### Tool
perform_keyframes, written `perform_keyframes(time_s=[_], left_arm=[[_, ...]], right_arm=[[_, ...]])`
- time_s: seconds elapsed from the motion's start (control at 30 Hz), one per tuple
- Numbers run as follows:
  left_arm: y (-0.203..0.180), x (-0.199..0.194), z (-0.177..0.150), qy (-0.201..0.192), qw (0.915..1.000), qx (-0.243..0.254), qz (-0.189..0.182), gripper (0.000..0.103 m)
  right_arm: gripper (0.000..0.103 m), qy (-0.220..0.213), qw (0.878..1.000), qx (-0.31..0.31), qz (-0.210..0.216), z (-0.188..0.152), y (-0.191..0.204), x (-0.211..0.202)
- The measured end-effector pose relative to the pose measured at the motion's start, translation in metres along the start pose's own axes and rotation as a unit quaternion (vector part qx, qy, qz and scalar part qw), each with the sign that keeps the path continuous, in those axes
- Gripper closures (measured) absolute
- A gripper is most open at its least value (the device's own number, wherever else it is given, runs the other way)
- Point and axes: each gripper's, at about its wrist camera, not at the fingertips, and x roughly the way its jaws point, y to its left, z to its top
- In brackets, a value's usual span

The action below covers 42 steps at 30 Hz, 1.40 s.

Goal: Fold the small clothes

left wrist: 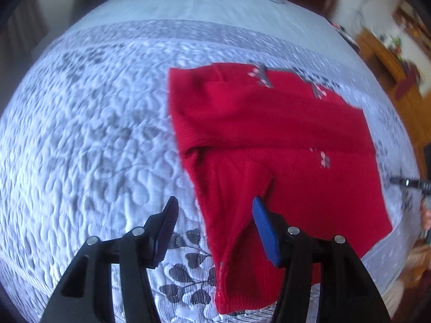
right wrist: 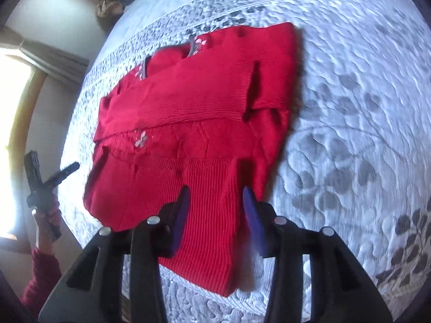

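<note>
Nearest in the left wrist view, the left gripper (left wrist: 214, 204) hangs above the bed with its jaws spread wide and nothing between them. Its left finger is over bare quilt, its right finger (left wrist: 265, 231) over the near corner of the red sweater (left wrist: 269, 134); whether that pad touches the knit cannot be told. Under the fingers the bedspread (left wrist: 89, 140) shows a dark leaf pattern (left wrist: 188, 269).

In the right wrist view, the right gripper (right wrist: 215, 196) is likewise parted and holds nothing. Both fingers hover over the ribbed hem band (right wrist: 199, 215) of the sweater, which is the part closest to this camera.

The sweater lies flat on the quilted bedspread (right wrist: 350, 67), partly folded. One sleeve (right wrist: 188, 99) is laid crosswise over the chest, and its cuff end reaches the garment's right side in this view. The long axis runs from the hem near the right gripper away to the neckline (right wrist: 172, 53) at the far end, so the neck points away from that camera, tilted a little to the left. Small pale flower motifs (right wrist: 141, 140) mark the front.

Beyond the sweater's left edge in the right wrist view, the other gripper (right wrist: 45, 185) shows against bright window light, held by a hand with a red sleeve below it. Farthest in the left wrist view are pale bedding at the head of the bed and wooden furniture (left wrist: 388, 62) to the right, all blurred.
</note>
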Motion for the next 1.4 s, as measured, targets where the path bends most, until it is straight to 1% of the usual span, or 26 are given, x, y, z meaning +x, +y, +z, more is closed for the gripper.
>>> perform_keyframes(time_s=[0.17, 0.23, 0.3, 0.33, 0.43, 0.47, 0.5, 0.53, 0.57, 0.6, 0.63, 0.67, 0.7, 0.73, 0.77, 0.8, 0.87, 0.9, 1.0, 1.2, 1.3, 1.4], left_arm=[[-0.030, 0.014, 0.003, 0.000, 0.9979, 0.065, -0.004, 0.045], [-0.042, 0.023, 0.001, 0.008, 0.9951, 0.098, 0.012, 0.045], [-0.054, 0.032, -0.002, 0.016, 0.9906, 0.133, 0.029, 0.045], [-0.061, 0.038, -0.005, 0.022, 0.9869, 0.154, 0.043, 0.045], [-0.066, 0.053, -0.006, 0.036, 0.9817, 0.171, 0.076, 0.045], [-0.064, 0.056, -0.006, 0.041, 0.9824, 0.167, 0.074, 0.046], [-0.061, 0.058, -0.004, 0.046, 0.9842, 0.158, 0.065, 0.052], [-0.057, 0.060, -0.002, 0.051, 0.9872, 0.144, 0.046, 0.060], [-0.052, 0.061, 0.001, 0.057, 0.9897, 0.129, 0.023, 0.076], [-0.050, 0.061, 0.002, 0.062, 0.9911, 0.118, 0.012, 0.082], [-0.046, 0.061, 0.004, 0.062, 0.9921, 0.108, 0.006, 0.084], [-0.045, 0.061, 0.005, 0.062, 0.9924, 0.106, 0.003, 0.089], [-0.044, 0.060, 0.005, 0.061, 0.9925, 0.105, 0.001, 0.091], [-0.043, 0.059, 0.005, 0.060, 0.9927, 0.104, -0.005, 0.092], [-0.041, 0.057, 0.005, 0.058, 0.9929, 0.103, -0.010, 0.094], [-0.040, 0.055, 0.005, 0.056, 0.9932, 0.101, -0.016, 0.095], [-0.035, 0.050, 0.005, 0.049, 0.9946, 0.086, -0.033, 0.096], [-0.032, 0.045, 0.005, 0.039, 0.9954, 0.073, -0.047, 0.097], [-0.027, 0.029, 0.005, 0.011, 0.9961, 0.056, -0.068, 0.097], [-0.020, -0.006, 0.017, -0.041, 0.9941, 0.043, -0.091, 0.097], [-0.011, -0.021, 0.038, -0.075, 0.9928, 0.023, -0.091, 0.097], [-0.002, -0.024, 0.067, -0.090, 0.9907, -0.001, -0.102, 0.097]], right_arm=[[0.060, 0.009, 1.000, -0.016, -0.011, 0.005, 0.005, 0.012], [0.058, 0.010, 1.000, -0.017, -0.012, 0.006, 0.006, 0.014], [0.058, 0.012, 1.000, -0.018, -0.011, 0.008, 0.006, 0.015], [0.057, 0.013, 1.000, -0.020, -0.012, 0.009, 0.006, 0.017], [0.056, 0.019, 0.999, -0.019, -0.021, 0.013, 0.005, 0.022], [0.056, 0.021, 0.999, -0.016, -0.022, 0.014, 0.004, 0.023], [0.056, 0.023, 0.999, -0.013, -0.021, 0.015, 0.002, 0.025], [0.056, 0.025, 0.999, -0.014, -0.022, 0.016, 0.001, 0.027], [0.056, 0.028, 0.999, -0.015, -0.025, 0.016, 0.001, 0.030], [0.056, 0.032, 0.999, -0.017, -0.031, 0.017, 0.001, 0.033], [0.055, 0.036, 0.999, -0.019, -0.034, 0.017, 0.002, 0.037], [0.056, 0.041, 0.998, -0.020, -0.034, 0.017, 0.002, 0.040], [0.062, 0.046, 0.998, -0.021, -0.032, 0.017, 0.002, 0.044], [0.075, 0.048, 0.998, -0.022, -0.030, 0.017, 0.003, 0.047], [0.085, 0.048, 0.998, -0.025, -0.031, 0.017, 0.004, 0.048], [0.098, 0.045, 0.998, -0.030, -0.031, 0.017, 0.006, 0.048], [0.099, 0.033, 0.999, -0.033, -0.024, 0.015, 0.009, 0.042], [0.099, 0.024, 0.999, -0.034, -0.016, 0.014, 0.010, 0.037], [0.099, -0.005, 0.999, -0.031, 0.016, 0.011, 0.013, 0.015], [0.099, -0.052, 0.998, -0.027, 0.038, 0.015, 0.015, -0.025], [0.099, -0.078, 0.996, -0.019, 0.035, 0.030, 0.010, -0.042], [0.099, -0.097, 0.995, 0.000, 0.034, 0.058, 0.001, -0.057]])
